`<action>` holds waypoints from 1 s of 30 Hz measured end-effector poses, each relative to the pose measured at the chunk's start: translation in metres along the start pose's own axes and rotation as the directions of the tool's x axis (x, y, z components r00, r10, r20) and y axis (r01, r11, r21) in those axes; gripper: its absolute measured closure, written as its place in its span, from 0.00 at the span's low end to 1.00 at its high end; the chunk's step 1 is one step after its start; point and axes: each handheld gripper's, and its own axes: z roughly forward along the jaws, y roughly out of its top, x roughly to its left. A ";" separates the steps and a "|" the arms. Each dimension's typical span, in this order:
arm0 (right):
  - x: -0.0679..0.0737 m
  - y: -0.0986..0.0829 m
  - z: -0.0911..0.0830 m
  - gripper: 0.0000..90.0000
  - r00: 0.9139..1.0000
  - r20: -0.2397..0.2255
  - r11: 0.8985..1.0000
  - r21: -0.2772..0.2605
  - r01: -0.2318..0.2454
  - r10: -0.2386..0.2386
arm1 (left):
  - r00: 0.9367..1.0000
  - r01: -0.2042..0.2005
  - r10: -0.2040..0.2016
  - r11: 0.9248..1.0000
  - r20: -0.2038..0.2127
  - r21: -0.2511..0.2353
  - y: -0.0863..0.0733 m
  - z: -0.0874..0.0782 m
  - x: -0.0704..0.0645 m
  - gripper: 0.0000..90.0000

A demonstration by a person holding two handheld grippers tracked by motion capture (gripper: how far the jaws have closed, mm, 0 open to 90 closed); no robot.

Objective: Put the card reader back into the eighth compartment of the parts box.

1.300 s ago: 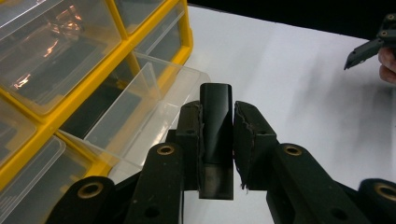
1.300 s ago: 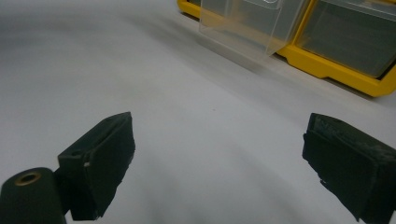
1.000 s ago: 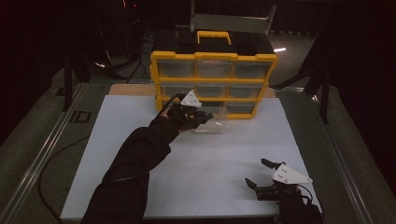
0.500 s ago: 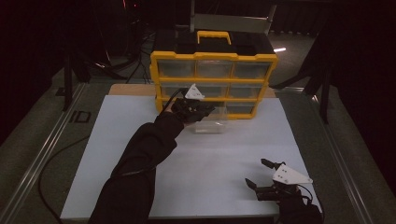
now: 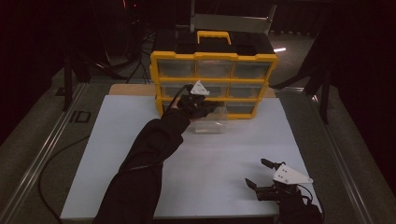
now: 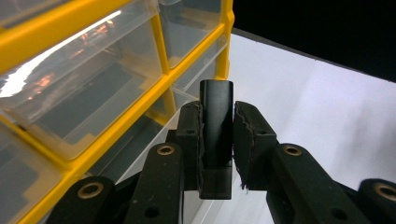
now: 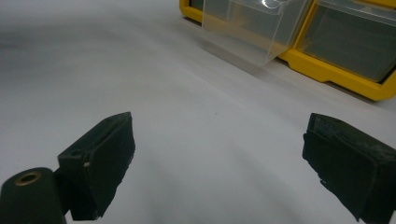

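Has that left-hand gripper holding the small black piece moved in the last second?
Yes, slightly: the left gripper has crept rightward and closer along the yellow drawer cabinet, holding the small black block.

Small black rectangular plastic block (image 6: 215, 135), smooth, rounded top end, held upright and clamped on both sides, raised off the table right in front of the yellow organiser's lower drawers. Clear plastic drawer (image 5: 208, 125) pulled out, resting on the white tabletop just near of the organiser's bottom row.
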 end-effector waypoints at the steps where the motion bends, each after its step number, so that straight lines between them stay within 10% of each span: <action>1: 0.000 0.000 0.000 0.10 1.000 -0.001 1.000 0.000 0.000 0.000 | 1.000 -0.002 0.002 1.000 0.002 0.007 0.000 0.002 0.000 0.82; 30: 0.000 0.000 -0.001 0.10 1.000 -0.010 1.000 -0.006 -0.005 0.005 | 0.999 0.028 -0.023 0.993 -0.043 0.112 -0.005 0.040 0.011 0.81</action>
